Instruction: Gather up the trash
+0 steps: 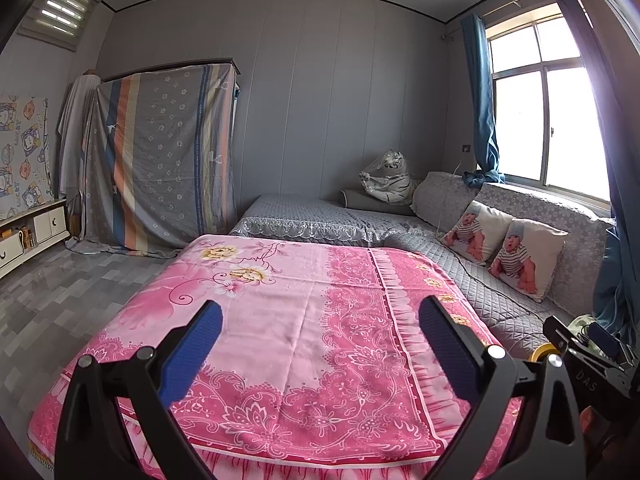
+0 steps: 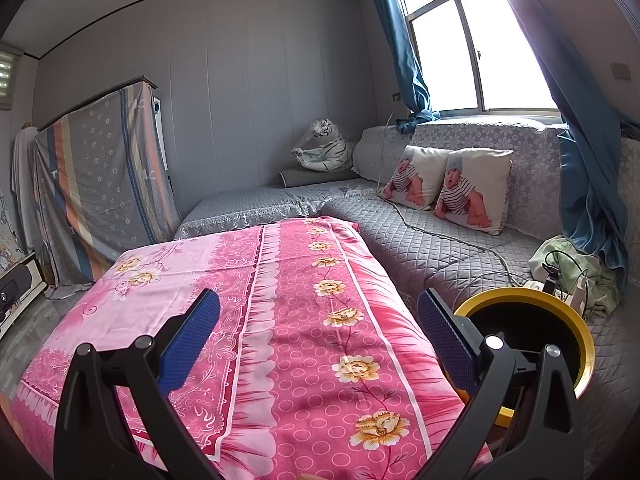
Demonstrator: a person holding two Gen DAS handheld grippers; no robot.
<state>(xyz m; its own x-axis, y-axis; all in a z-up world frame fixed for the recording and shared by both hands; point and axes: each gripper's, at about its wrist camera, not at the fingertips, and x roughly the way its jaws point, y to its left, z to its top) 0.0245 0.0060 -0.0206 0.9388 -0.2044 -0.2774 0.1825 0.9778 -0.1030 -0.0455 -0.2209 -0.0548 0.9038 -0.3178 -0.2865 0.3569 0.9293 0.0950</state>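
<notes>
My left gripper (image 1: 320, 312) hangs open over a table draped in a pink flowered cloth (image 1: 288, 320), nothing between its blue pads. My right gripper (image 2: 318, 306) is open too, above the same pink cloth (image 2: 280, 320). A round bin with a yellow rim (image 2: 520, 294) and dark inside stands just right of the right gripper, beside the table; its rim (image 1: 541, 352) peeks out in the left wrist view behind the other gripper's black body (image 1: 588, 364). No trash shows on the cloth.
A grey quilted sofa (image 2: 440, 248) wraps the far and right sides, with two baby-print cushions (image 2: 472, 192) and a toy tiger (image 2: 328, 148). A power strip with cables (image 2: 560, 284) and green cloth lie on the sofa. A draped wardrobe (image 1: 160, 156) stands left; grey tiled floor (image 1: 60, 300).
</notes>
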